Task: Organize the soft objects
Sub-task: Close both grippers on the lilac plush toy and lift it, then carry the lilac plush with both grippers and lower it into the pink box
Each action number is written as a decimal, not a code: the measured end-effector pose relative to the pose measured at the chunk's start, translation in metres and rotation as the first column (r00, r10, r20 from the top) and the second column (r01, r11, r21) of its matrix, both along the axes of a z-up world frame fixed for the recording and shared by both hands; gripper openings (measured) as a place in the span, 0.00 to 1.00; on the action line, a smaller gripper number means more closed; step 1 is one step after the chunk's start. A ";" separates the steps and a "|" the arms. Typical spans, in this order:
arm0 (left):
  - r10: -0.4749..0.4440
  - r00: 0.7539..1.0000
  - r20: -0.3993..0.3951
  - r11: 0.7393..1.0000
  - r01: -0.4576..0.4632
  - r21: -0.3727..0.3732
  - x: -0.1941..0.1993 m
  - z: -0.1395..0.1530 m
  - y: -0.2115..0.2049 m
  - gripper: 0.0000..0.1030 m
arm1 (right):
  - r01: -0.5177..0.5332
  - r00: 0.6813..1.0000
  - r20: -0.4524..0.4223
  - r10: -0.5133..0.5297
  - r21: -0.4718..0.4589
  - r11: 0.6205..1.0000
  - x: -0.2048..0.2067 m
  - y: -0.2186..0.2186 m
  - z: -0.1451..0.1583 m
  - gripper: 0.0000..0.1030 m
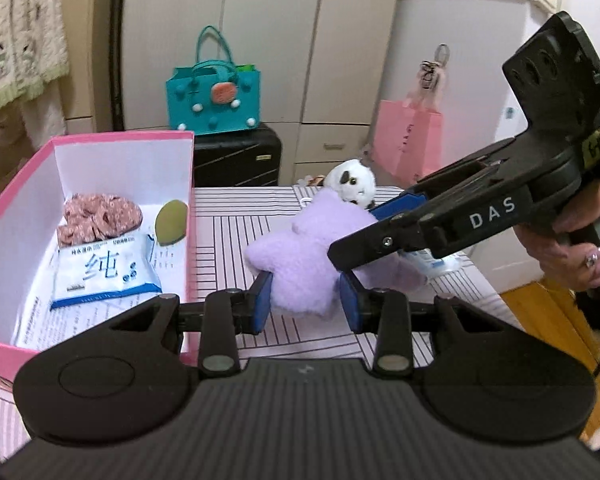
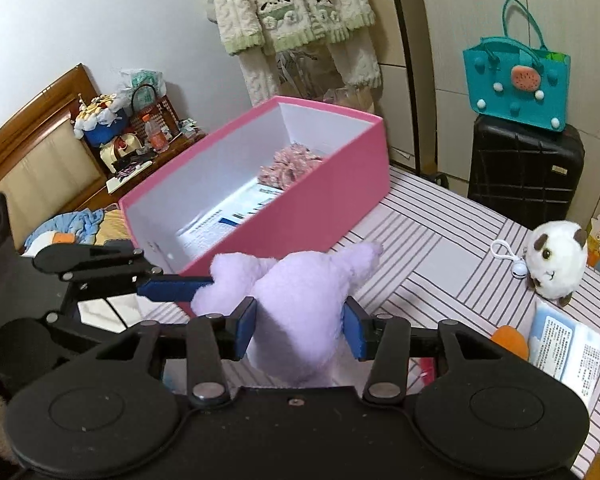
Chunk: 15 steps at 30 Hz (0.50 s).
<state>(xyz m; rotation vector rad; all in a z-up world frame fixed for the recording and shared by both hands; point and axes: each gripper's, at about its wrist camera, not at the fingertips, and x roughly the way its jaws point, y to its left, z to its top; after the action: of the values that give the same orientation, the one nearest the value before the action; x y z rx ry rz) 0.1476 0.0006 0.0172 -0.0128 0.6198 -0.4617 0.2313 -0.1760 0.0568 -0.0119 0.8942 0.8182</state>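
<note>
A lilac star-shaped plush [image 1: 300,256] hangs just above the striped tablecloth [image 1: 228,248], held from two sides. My left gripper [image 1: 306,300] is shut on its near arm, blue pads pressing both flanks. My right gripper [image 1: 364,236] reaches in from the right and clamps the star's far side. In the right wrist view the plush [image 2: 300,304] bulges between the right gripper [image 2: 300,328], while the left gripper [image 2: 204,284] pinches an arm at the left. The open pink box [image 1: 100,140] stands to the left and holds a pink scrunchie [image 1: 100,216], a tissue pack [image 1: 104,272] and a green oval pad [image 1: 171,222].
A round white plush with brown patches [image 2: 556,260] and a white keyring lie at the table's far right, with another tissue pack [image 2: 564,344] and an orange item [image 2: 508,340] nearer. A teal bag [image 2: 516,76] sits on a black suitcase [image 2: 524,168] beyond the table.
</note>
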 end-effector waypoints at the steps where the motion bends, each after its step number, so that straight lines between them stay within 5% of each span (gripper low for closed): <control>1: -0.014 1.000 0.006 1.000 0.014 0.003 -0.002 0.003 0.004 0.34 | -0.002 1.000 0.001 0.002 -0.003 1.000 -0.003 0.003 0.004 0.52; 15: -0.055 0.991 0.120 0.998 0.055 0.004 -0.013 0.052 0.077 0.34 | -0.059 0.997 0.051 0.058 0.019 0.998 -0.003 0.056 0.046 0.56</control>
<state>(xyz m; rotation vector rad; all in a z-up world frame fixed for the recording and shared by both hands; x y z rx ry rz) 0.1349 0.0773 0.0694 0.0322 0.5033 -0.5119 0.2286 -0.1204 0.1023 -0.0413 0.8409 0.8779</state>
